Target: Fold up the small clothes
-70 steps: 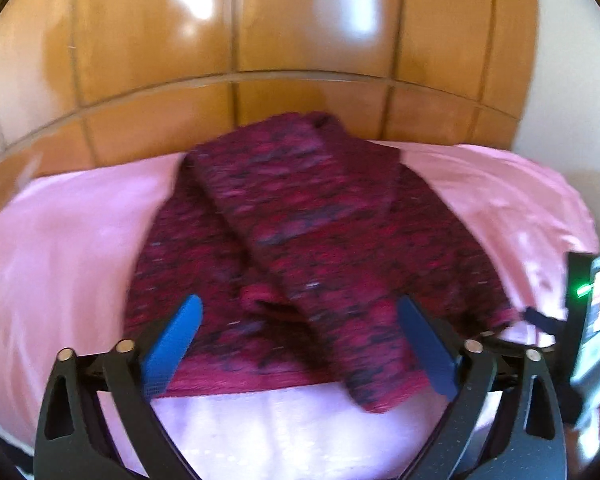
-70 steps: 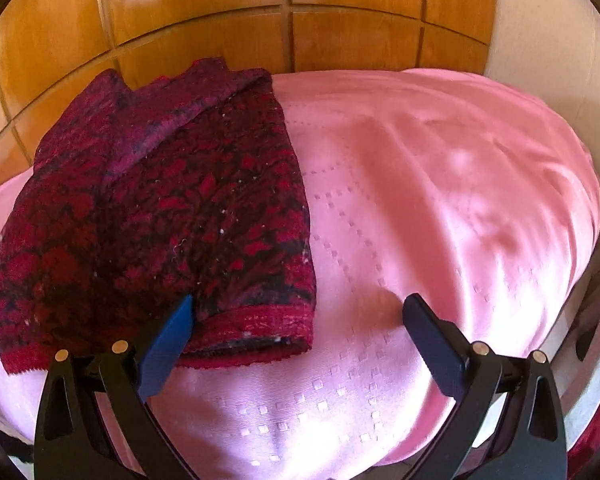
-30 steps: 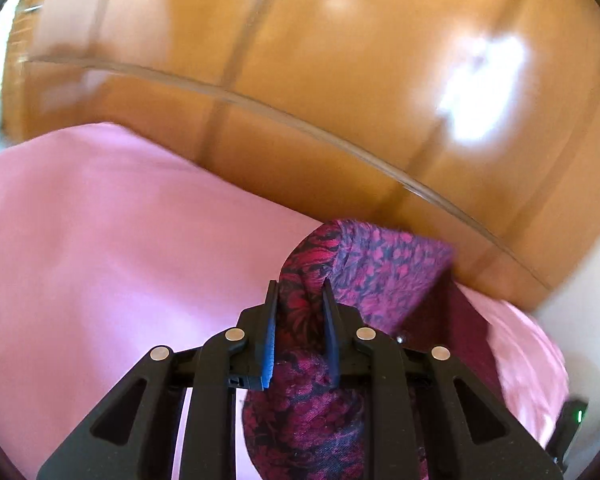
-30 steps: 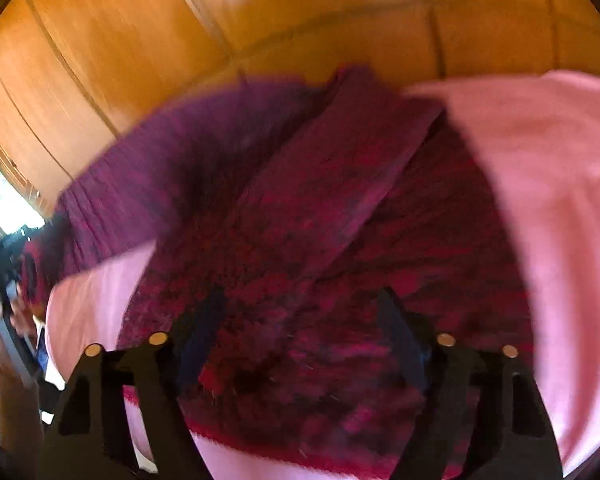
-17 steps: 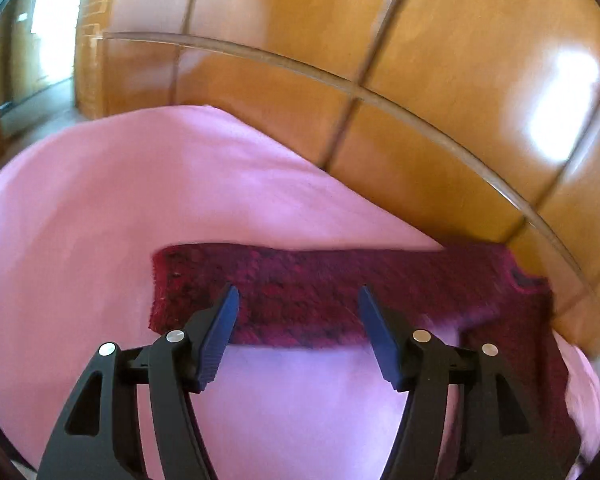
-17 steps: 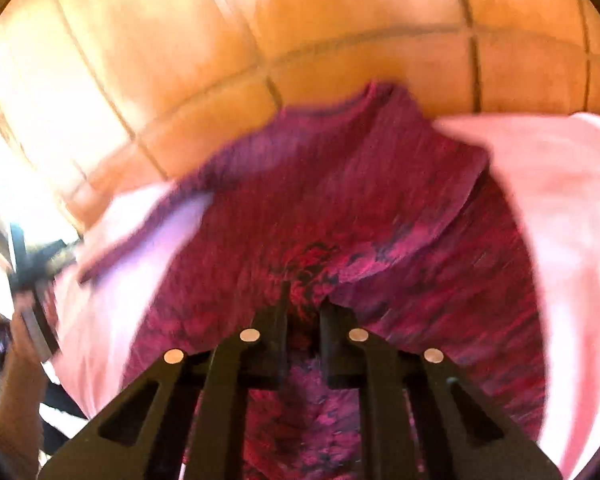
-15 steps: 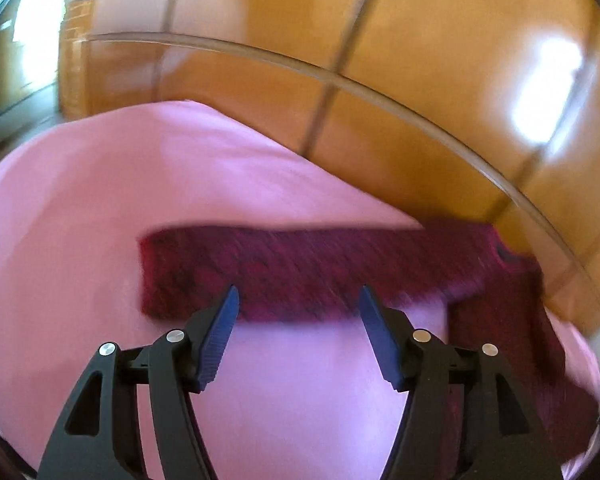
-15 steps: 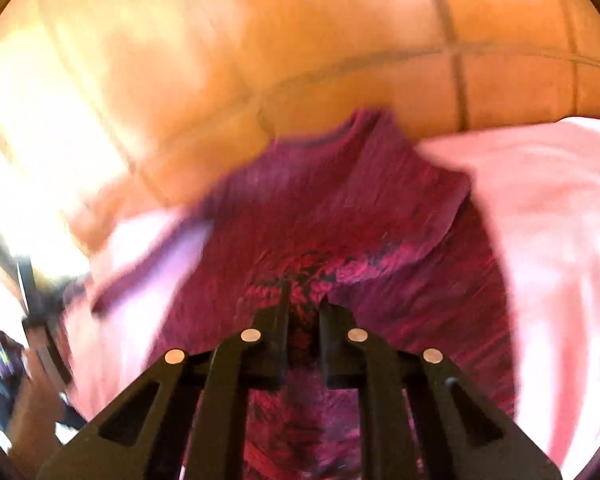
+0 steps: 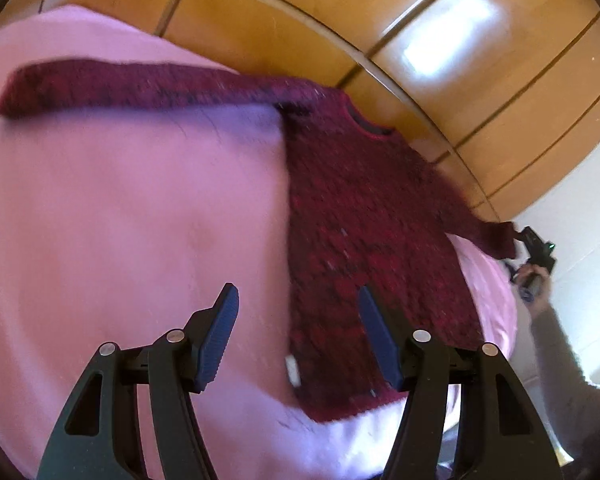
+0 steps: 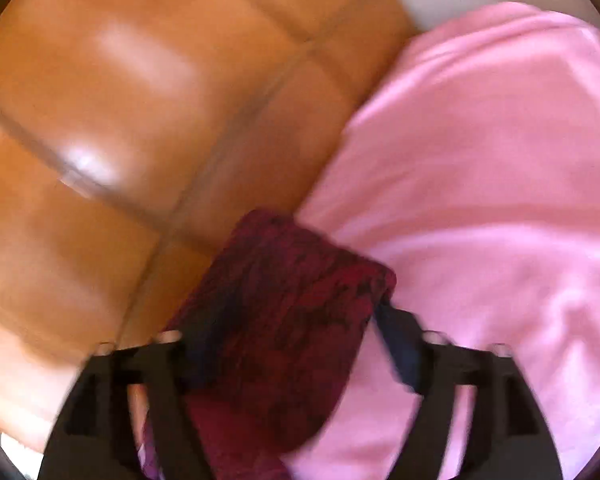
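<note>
A dark red knitted sweater (image 9: 360, 220) lies spread on a pink bedspread (image 9: 120, 220). Its left sleeve (image 9: 120, 84) stretches flat to the left. My left gripper (image 9: 298, 304) hovers open over the sweater's left edge near the hem, with nothing held. The right sleeve runs out to the far right, where my right gripper (image 9: 534, 248) is at its cuff. In the blurred right wrist view that sleeve end (image 10: 292, 300) lies between the right gripper's (image 10: 296, 332) wide jaws, which are opening. The pads do not press on it.
A glossy wooden panelled wall (image 9: 460, 60) runs close behind the bed, and is seen in the right wrist view (image 10: 120, 120). A person's hand and grey sleeve (image 9: 548, 320) hold the right gripper beyond the bed's right edge. Bare pink bedspread (image 10: 480, 160) lies right of the sleeve.
The left gripper let go of the left sleeve, which now lies flat, and drew back over the body. The right gripper shut on the other sleeve, carried it right and spread its jaws.
</note>
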A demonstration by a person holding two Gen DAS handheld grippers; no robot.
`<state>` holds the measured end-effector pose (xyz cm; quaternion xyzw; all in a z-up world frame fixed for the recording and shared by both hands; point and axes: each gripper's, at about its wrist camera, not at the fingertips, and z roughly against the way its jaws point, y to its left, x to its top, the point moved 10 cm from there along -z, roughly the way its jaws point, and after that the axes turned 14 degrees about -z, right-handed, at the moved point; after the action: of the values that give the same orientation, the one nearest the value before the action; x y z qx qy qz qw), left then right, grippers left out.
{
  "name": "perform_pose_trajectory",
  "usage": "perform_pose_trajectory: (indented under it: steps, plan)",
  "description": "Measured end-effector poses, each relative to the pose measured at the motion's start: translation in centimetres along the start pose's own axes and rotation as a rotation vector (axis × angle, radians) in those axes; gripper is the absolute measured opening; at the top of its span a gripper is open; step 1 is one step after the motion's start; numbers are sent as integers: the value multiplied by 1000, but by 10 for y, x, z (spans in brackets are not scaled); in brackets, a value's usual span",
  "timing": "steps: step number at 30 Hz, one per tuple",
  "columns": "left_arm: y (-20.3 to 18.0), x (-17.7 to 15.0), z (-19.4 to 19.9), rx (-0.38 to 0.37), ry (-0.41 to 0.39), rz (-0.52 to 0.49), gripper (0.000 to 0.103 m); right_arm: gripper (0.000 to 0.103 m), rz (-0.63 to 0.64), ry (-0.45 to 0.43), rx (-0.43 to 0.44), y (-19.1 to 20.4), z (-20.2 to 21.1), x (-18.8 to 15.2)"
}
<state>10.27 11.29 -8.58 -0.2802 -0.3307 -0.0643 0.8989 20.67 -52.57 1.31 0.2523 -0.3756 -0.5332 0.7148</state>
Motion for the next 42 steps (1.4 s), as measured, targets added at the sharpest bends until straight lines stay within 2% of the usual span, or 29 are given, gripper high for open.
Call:
perform_pose_trajectory:
  steps: [3, 6, 7, 8, 11, 12, 15, 17, 18, 19, 20, 21, 22, 25, 28, 30, 32, 34, 38, 40, 42]
  plan:
    - [0, -6, -1, -27, 8, 44, 61, 91, 47, -22, -7, -23, 25, -4]
    - [-5, -12, 0, -57, -7, 76, 61, 91, 164, 34, 0, -41, 52, -39]
    - [-7, -14, 1, -76, -13, 83, 61, 87, 205, 85, 16, -48, 60, -63]
    - [-9, -17, 1, -95, -17, 89, 61, 83, 265, 184, 25, -55, 64, -99]
    - [-12, -24, -2, -114, -19, 103, 61, 71, 368, 369, 54, -67, 69, -177]
    - [-15, -25, -5, -131, -20, 115, 61, 64, 393, 412, 53, -70, 69, -198]
    - [-21, -27, -13, -149, -16, 121, 61, 57, 463, 532, 69, -77, 65, -258]
    - [-28, -28, -22, -171, -3, 120, 55, 49, 518, 572, 57, -79, 63, -289]
    - [-30, -27, -25, -168, 3, 114, 46, 44, 555, 578, 48, -78, 61, -299]
    - [-33, -26, -29, -161, 6, 99, 31, 42, 603, 570, 29, -75, 59, -303]
    - [-35, -23, -33, -150, 12, 81, 22, 34, 658, 557, 5, -73, 57, -308]
    - [-35, -21, -36, -115, 20, 61, 8, 25, 688, 552, -9, -72, 55, -308]
    - [-34, -18, -36, -70, 24, 40, 3, 20, 710, 544, -17, -70, 55, -308]
    - [-40, 0, -15, -29, -23, 1, 3, 15, 793, 477, 19, -55, 81, -294]
    - [-48, 9, 19, -21, -73, -49, 1, 14, 854, 425, 93, -35, 133, -291]
    - [-53, 8, 40, -16, -88, -74, 1, 14, 891, 408, 127, -31, 156, -290]
    - [-57, -3, 54, -10, -81, -92, 1, 13, 900, 420, 131, -44, 173, -288]
    - [-57, -23, 59, -9, -51, -84, 1, 13, 898, 445, 106, -63, 180, -289]
    - [-53, -72, 54, 6, 46, -44, 0, 12, 872, 539, -3, -132, 186, -302]
    - [-48, -90, 50, 39, 80, -39, 0, 12, 858, 553, -60, -159, 181, -307]
    - [-43, -98, 46, 22, 103, -31, 0, 15, 845, 555, -93, -173, 175, -306]
